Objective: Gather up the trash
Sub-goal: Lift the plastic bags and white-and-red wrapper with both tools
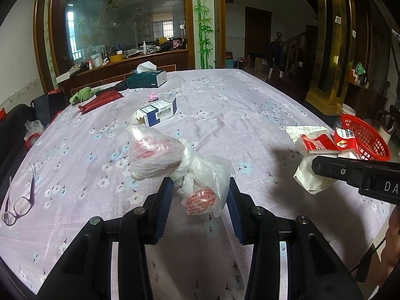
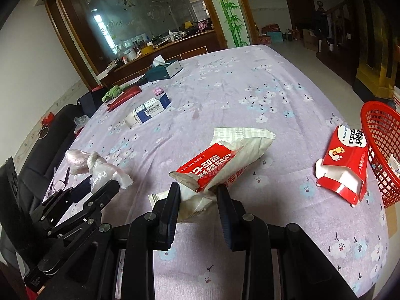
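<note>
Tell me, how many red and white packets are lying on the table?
2. The crumpled red and white wet-wipe packet lies between the right gripper fingers. The red and white cardboard carton lies beside the red plastic basket. Others may be hidden inside the basket.

On the lilac flowered tablecloth in front of me lie 4 pieces of trash. A knotted clear plastic bag with red print lies on its side, its loose end between my left gripper's spread fingers. A crumpled red and white wet-wipe packet lies flat, its torn end between my right gripper's fingers. A flattened red carton rests beside the red mesh basket. An opened blue and white box lies farther away.
</note>
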{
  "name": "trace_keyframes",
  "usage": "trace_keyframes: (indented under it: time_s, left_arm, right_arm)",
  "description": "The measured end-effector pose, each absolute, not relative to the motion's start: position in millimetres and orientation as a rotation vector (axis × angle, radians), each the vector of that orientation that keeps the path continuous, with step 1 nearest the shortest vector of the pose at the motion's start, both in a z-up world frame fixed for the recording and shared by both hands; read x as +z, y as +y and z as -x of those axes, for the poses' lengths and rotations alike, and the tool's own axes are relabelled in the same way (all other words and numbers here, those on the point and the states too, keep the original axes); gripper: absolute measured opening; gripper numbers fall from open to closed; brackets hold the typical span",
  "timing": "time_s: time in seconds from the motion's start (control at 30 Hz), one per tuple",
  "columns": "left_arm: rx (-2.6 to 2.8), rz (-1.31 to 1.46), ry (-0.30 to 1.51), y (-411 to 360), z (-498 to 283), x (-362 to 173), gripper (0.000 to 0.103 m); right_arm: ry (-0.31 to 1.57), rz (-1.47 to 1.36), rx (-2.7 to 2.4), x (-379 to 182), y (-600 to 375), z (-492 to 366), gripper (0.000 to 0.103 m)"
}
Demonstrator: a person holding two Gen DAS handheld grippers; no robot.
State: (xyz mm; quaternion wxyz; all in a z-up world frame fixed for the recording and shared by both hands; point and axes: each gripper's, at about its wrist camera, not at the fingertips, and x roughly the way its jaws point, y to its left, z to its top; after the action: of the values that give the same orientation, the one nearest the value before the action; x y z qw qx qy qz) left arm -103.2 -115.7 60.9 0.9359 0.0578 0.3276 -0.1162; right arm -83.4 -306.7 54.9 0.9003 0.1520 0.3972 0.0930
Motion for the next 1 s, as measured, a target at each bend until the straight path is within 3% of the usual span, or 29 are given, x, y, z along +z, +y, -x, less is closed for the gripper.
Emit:
trace_keyframes:
  time_s: [1.0]
  left_arm:
    - [-0.215,-0.134,0.653,-113.0,110.7,65.6,0.041]
  right_arm:
    - [0.818,-0.289,0.194,56.3,-300.5,86.0,0.032]
